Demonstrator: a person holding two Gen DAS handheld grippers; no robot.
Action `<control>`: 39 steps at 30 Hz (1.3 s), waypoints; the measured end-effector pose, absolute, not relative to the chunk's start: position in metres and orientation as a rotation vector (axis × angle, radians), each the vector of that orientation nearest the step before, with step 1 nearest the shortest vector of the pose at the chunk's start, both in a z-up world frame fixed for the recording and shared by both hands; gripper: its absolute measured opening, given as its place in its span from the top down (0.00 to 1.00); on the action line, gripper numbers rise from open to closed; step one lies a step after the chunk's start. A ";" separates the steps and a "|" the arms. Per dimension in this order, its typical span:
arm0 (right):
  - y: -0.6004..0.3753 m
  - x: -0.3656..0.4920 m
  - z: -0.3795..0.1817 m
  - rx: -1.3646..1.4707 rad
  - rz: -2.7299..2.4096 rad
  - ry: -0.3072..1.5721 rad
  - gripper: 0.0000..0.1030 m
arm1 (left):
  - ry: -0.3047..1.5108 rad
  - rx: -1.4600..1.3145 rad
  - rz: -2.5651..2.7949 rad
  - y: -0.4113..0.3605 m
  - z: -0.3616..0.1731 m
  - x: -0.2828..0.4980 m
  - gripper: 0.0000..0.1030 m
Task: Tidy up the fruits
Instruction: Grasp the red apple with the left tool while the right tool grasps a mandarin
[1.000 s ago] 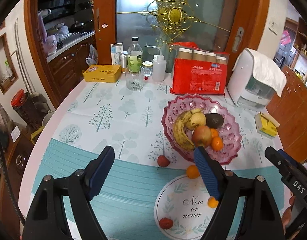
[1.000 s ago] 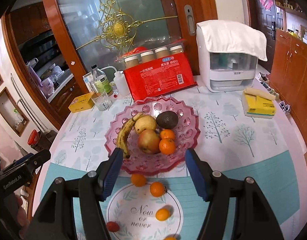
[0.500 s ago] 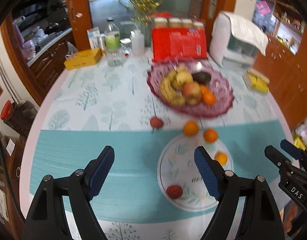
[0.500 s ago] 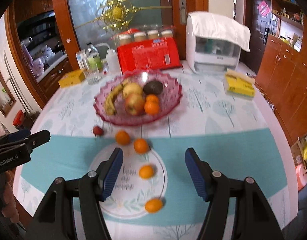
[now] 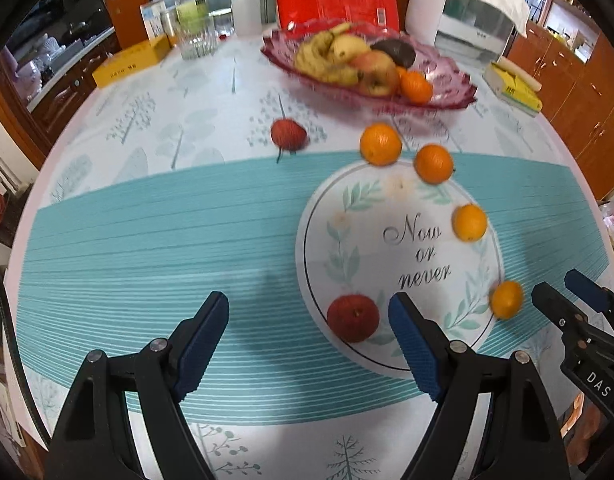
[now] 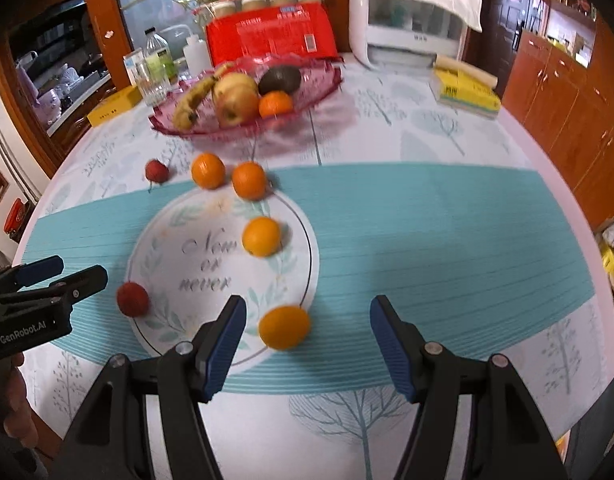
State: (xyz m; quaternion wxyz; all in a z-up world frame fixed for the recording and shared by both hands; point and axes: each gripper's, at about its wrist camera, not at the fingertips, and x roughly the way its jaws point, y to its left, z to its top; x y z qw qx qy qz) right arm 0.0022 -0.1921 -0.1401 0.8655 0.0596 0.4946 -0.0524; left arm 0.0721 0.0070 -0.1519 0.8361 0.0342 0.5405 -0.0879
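Both tongs hanging apart, empty | right tongs [image 6: 305, 330] nearing orange [image 6: 284, 327] at counter [image 6: 447, 240] near edge | risk: nudged orange rolling off | left tongs [image 5: 309, 330] flanking red fruit [image 5: 353, 317]

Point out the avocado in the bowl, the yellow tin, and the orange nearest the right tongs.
avocado [image 6: 280, 79]: right wrist view, middle of its dark skin.
yellow tin [image 5: 130, 61]: left wrist view, its long front side.
nearest orange [image 6: 284, 327]: right wrist view, centre of the peel.

Teal-striped worktop cloth [image 5: 147, 240] with pale tree prints; white leaf-wreathed medallion [image 5: 399, 256]; orange tangerines [image 5: 381, 144]; red lychees [image 5: 353, 318]; translucent pink bowl [image 5: 447, 92]; blue-padded black left tool [image 5: 309, 338].
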 end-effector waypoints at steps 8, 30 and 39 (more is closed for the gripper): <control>-0.195 0.006 -0.161 0.142 -0.079 1.051 0.37 | 1.159 0.086 -0.192 -0.003 -0.173 0.076 0.21; -0.183 0.008 -0.186 0.080 -0.015 1.045 0.51 | 1.156 0.111 -0.189 -0.016 -0.195 0.068 0.44; -0.181 0.005 -0.186 0.089 0.010 1.012 0.64 | 1.123 0.098 -0.207 -0.014 -0.192 0.065 0.68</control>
